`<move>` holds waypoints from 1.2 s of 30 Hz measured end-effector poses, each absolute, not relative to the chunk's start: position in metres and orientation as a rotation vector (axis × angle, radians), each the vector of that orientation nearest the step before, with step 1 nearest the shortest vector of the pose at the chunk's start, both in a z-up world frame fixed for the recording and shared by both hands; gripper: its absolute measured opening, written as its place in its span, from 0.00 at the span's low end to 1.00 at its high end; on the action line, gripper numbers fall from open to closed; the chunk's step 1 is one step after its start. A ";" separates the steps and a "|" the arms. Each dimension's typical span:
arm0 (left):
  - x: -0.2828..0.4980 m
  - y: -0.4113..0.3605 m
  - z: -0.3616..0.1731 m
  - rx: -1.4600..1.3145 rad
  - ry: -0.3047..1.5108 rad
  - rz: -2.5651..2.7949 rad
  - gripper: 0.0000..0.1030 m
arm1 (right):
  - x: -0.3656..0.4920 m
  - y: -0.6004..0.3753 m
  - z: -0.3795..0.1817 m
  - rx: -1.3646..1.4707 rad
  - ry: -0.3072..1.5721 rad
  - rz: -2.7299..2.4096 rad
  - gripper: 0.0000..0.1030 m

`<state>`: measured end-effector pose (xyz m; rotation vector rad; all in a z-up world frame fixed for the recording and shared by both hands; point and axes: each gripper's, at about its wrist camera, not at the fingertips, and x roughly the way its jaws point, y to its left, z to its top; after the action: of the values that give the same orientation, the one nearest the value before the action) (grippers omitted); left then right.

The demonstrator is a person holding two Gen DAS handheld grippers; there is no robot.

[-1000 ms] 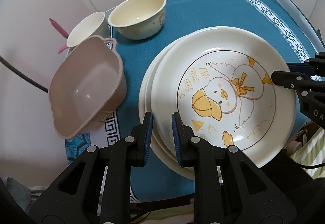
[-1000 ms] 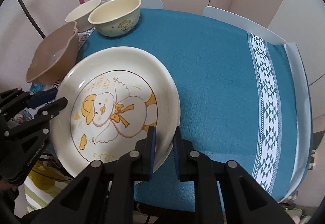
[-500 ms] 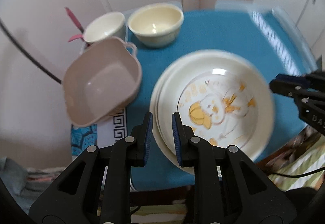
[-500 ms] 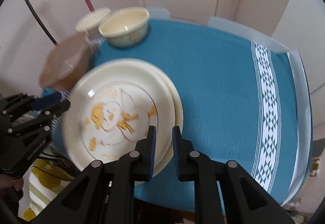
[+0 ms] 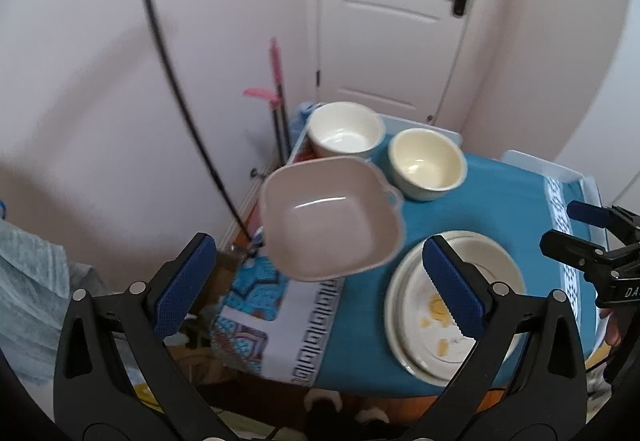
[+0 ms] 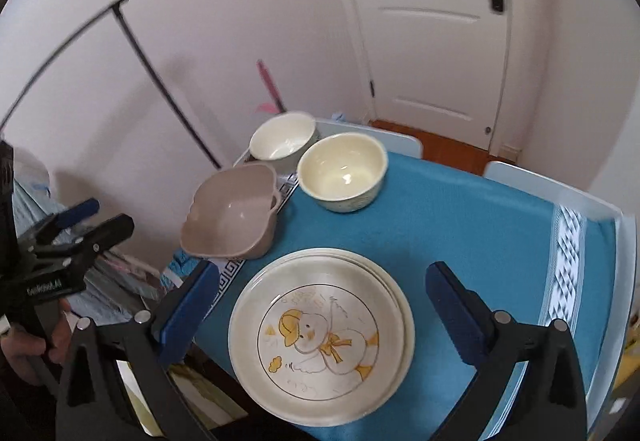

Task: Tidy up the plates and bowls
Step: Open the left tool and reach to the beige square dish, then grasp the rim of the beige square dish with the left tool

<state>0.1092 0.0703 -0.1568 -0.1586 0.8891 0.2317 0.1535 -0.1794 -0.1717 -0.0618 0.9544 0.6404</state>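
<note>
Both tools spread wide, holding nothing: left tool (image 5: 320,277), right tool (image 6: 324,301). Stacked cream plates w/ duck print (image 6: 320,345) lie on blue-clothed counter (image 6: 480,225), near its front edge; beige square plastic bowl (image 6: 232,217) just beside.

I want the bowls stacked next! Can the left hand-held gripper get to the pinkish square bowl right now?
Probably yes. The left hand-held gripper is open and holds nothing, and the pinkish square bowl sits straight ahead of it near the table's edge, with nothing between them.
</note>
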 end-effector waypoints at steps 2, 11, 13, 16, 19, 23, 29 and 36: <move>0.114 0.094 -0.173 -0.231 0.913 0.226 1.00 | 0.157 -0.158 -0.173 -0.106 0.948 0.640 0.99; 0.138 0.155 -0.253 -0.452 1.056 0.093 0.79 | 0.200 -0.072 -0.226 -0.126 1.080 0.686 0.99; 0.147 0.161 -0.267 -0.476 1.095 0.052 0.68 | 0.205 -0.054 -0.242 -0.164 1.112 0.672 0.94; 0.161 0.165 -0.285 -0.498 1.136 0.002 0.58 | 0.212 -0.037 -0.263 -0.175 1.166 0.671 0.77; 0.173 0.163 -0.297 -0.488 1.153 -0.042 0.50 | 0.215 -0.026 -0.279 -0.178 1.208 0.660 0.64; 0.188 0.161 -0.305 -0.458 1.168 -0.071 0.33 | 0.220 -0.020 -0.293 -0.167 1.238 0.639 0.47; 0.199 0.165 -0.316 -0.433 1.216 -0.082 0.19 | 0.222 -0.013 -0.304 -0.168 1.265 0.621 0.16; 0.193 0.155 -0.299 -0.338 1.196 -0.056 0.19 | 0.212 -0.017 -0.296 -0.150 1.225 0.626 0.15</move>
<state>0.1934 0.1555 -0.2991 -0.3377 1.1959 -0.0558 0.2118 -0.0169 -0.2957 -0.1495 1.2251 0.6265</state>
